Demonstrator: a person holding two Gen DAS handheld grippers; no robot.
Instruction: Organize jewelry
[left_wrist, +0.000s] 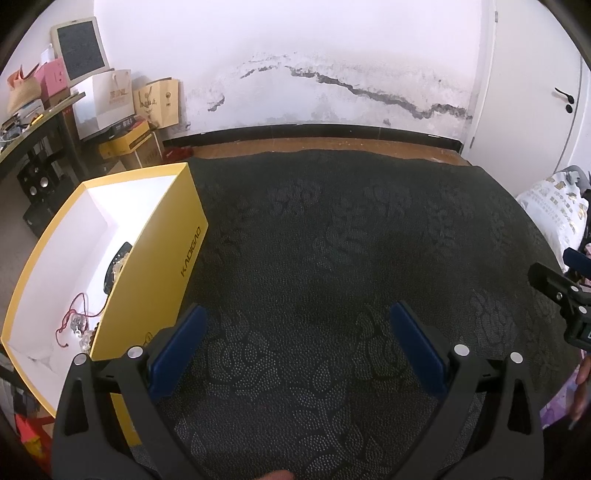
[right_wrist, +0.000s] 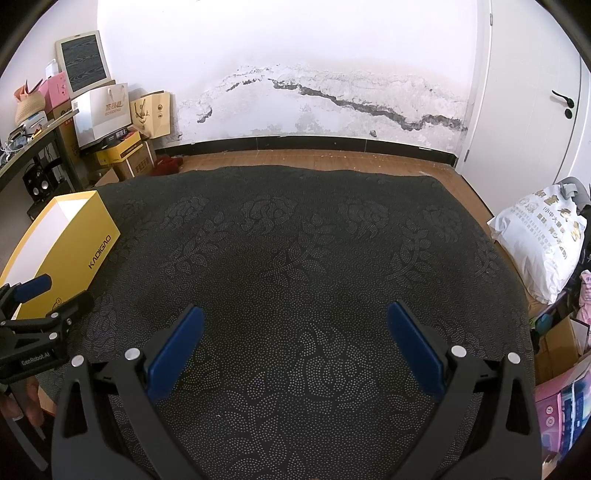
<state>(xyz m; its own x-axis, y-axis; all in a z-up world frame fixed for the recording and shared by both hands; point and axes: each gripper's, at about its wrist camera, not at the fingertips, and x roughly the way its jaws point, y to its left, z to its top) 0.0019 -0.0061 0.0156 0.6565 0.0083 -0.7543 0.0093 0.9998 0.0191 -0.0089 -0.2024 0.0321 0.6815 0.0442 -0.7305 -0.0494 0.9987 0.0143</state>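
A yellow box (left_wrist: 155, 258) with a white inside stands open at the left edge of the black patterned tablecloth (left_wrist: 332, 240). Inside it lie a red cord necklace (left_wrist: 75, 317), beads and a dark banded piece (left_wrist: 118, 264). My left gripper (left_wrist: 299, 314) is open and empty, just right of the box's near corner. My right gripper (right_wrist: 295, 314) is open and empty over the bare cloth (right_wrist: 295, 240). The box shows at the left in the right wrist view (right_wrist: 74, 251), with the left gripper (right_wrist: 44, 299) in front of it. The right gripper shows at the right edge of the left wrist view (left_wrist: 565, 280).
Paper bags and cardboard boxes (left_wrist: 122, 107) are stacked at the back left beside a dark desk (left_wrist: 33, 125). A white printed sack (right_wrist: 543, 240) lies on the floor at the right. A cracked white wall (right_wrist: 332, 92) and a door (right_wrist: 535, 92) stand behind.
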